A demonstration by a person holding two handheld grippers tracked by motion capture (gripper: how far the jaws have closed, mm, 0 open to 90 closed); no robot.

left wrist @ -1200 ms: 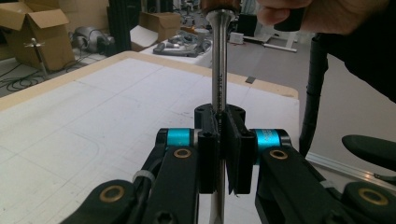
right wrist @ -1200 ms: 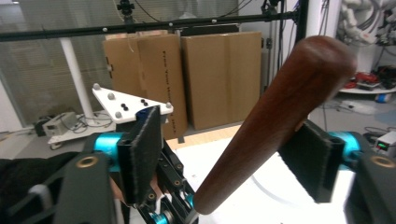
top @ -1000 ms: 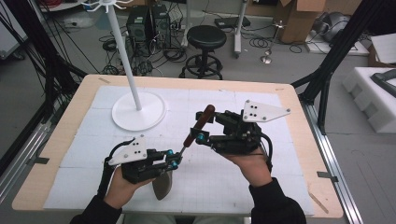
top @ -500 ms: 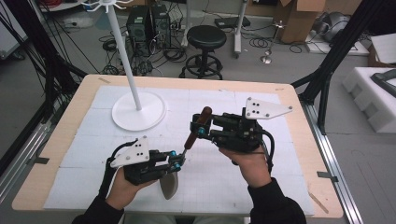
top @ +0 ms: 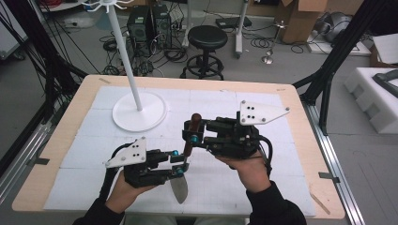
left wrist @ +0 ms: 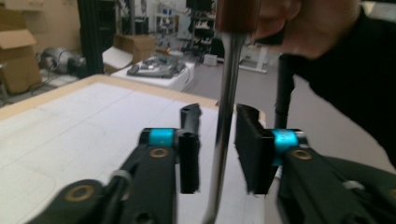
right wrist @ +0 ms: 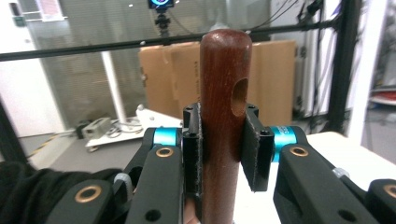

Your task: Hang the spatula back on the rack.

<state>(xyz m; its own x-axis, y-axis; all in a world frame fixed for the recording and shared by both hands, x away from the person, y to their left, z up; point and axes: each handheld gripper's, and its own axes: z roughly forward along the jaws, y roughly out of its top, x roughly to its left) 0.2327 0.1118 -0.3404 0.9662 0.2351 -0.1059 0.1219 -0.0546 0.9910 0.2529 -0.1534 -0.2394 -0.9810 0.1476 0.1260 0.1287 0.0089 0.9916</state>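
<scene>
Item: your right gripper [right wrist: 219, 149]. Pads clamped on the brown wooden handle [right wrist: 224, 107] of a spatula, one pad on each flank, no gap visible; the handle stands upright between them, a hole near its rounded top.

Item: your left gripper [left wrist: 219, 149]. Jaws narrow, and they have just been opening; the spatula's metal shank [left wrist: 226, 116] runs between them with a slight gap on both sides, so the pads do not press it.

Item: spatula, high view. Handle [top: 192, 131] tilted, top at 12 o'clock of your right gripper's fingertips [top: 190, 133]; steel blade [top: 179, 189] at 6 o'clock, low over the white mat [top: 263, 187], just beside your left gripper [top: 180, 164].

Item: your hands. Left hand [top: 126, 187] at 7 o'clock of the table's middle, right hand [top: 246, 168] at 5 o'clock, both in dark sleeves.

Item: white stand [top: 139, 110]. Round base at 11 o'clock on the mat, thin pole rising, well apart from both grippers.

Item: wooden table [top: 300, 140]. It carries the mat.
</scene>
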